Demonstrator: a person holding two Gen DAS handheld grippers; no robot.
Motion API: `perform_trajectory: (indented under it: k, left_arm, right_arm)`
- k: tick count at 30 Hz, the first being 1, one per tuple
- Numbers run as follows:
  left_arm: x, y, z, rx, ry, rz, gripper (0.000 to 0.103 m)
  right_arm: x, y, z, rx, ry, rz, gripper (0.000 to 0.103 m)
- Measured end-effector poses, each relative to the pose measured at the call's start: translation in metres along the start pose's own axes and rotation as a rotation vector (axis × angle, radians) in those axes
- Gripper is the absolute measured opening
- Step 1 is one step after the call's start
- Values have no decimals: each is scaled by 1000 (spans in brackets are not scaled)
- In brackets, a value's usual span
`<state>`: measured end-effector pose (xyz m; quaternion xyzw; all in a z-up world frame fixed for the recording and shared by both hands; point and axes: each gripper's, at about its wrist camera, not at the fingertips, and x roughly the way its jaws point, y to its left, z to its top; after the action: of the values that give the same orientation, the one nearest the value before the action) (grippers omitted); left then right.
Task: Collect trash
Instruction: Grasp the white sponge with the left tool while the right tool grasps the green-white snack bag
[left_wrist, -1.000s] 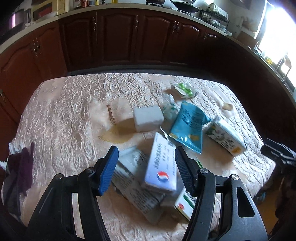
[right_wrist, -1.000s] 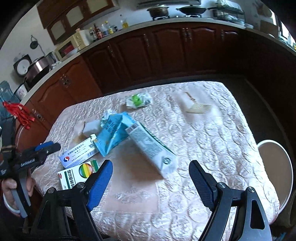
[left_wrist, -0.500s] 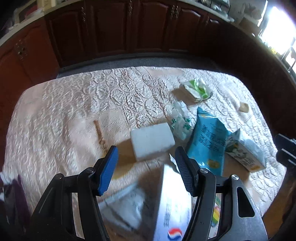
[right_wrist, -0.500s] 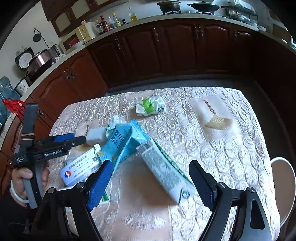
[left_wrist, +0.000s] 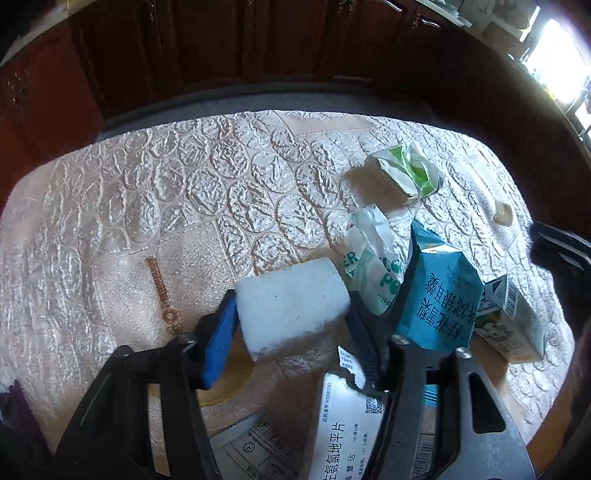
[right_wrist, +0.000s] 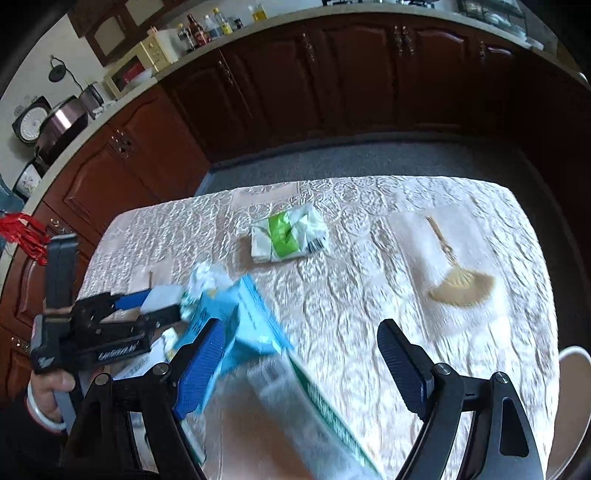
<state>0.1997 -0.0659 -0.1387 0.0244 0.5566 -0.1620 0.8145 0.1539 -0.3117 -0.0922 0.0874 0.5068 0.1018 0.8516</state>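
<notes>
Between the pads of the left claw (left_wrist: 291, 325), jaws just narrowed: white foam block (left_wrist: 291, 306), pinched near the worktop (left_wrist: 147, 206) middle. Squeeze kept gentle, lift straight. Right claw (right_wrist: 299, 369) spread over milk carton (right_wrist: 310, 417), nothing gripped.

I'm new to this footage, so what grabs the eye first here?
A white foam block sits between the fingers of the left gripper, whose jaws have just been closing on it. Right of it stands a blue pouch; a green-and-white wrapper lies alone farther back on the tablecloth.
</notes>
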Motion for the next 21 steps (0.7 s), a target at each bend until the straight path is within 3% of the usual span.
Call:
perform_trajectory:
  k: [5, 11, 16, 19, 21]
  left_arm:
    - [-13, 11, -3, -8, -28, -2, 42]
    - [-34, 31, -6, -54, -74, 3, 41]
    - [-46, 35, -9, -58, -99, 8, 41]
    - [-51, 35, -11, -55, -106, 15, 41]
    - [-54, 34, -13, -50, -113, 18, 41]
  right_arm:
    - [39, 2, 38, 7, 58, -24, 82]
    - [91, 1, 75, 55, 121, -56, 82]
    - [124, 5, 82, 59, 182, -33, 82]
    - [132, 17, 80, -3, 191, -69, 85]
    - [131, 19, 79, -10, 180, -82, 75]
